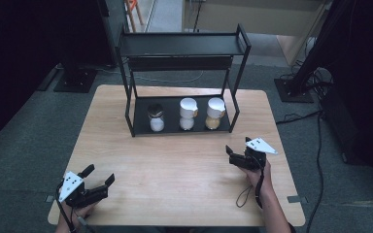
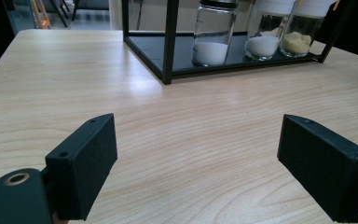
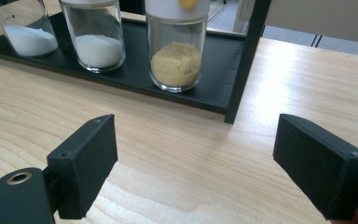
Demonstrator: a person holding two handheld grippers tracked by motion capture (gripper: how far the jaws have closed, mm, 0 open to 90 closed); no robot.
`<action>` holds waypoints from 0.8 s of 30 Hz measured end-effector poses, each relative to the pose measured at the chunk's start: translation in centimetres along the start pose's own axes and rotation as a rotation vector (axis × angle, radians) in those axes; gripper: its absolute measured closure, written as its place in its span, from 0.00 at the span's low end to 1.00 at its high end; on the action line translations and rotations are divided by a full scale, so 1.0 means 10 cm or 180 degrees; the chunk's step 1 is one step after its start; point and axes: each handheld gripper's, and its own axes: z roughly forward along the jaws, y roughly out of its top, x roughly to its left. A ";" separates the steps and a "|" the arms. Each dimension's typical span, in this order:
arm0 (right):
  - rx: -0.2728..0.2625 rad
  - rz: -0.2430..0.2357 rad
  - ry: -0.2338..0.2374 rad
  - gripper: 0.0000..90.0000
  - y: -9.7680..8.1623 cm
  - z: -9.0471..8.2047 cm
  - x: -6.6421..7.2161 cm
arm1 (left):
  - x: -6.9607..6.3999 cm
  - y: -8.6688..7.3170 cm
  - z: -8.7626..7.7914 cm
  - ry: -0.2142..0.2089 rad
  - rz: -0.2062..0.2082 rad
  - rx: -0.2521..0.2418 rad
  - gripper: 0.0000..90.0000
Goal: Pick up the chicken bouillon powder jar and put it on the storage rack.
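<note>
While the left gripper (image 1: 98, 176) rests near the worktop's (image 1: 175, 160) front left corner, its fingers (image 2: 84, 163) stand wide apart on nothing. Toward the back edge, a black rack (image 1: 182, 48) carries three jars; the yellow-grain jar (image 1: 215, 113) sits rightmost. Nearest it, the right gripper (image 1: 238, 147) hovers by the right edge, fingers (image 3: 86, 161) spread, empty.

Lab (camera stands (image 1: 75, 77), floor cables (image 1: 315, 141))

Light wooden table (image 1: 175, 165) bearing a black two-tier rack (image 1: 182, 127), three jars on its lower tray.
</note>
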 end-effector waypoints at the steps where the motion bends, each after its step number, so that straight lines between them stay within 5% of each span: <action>1: -0.0001 0.0002 -0.0002 0.15 -0.01 -0.01 -0.01 | 0.00 0.00 0.00 0.0001 0.0000 0.0000 0.14; 24: -0.0010 0.0069 -0.0073 0.15 -0.25 -0.38 -0.22 | -0.01 0.00 0.00 0.0012 0.0006 0.0003 0.14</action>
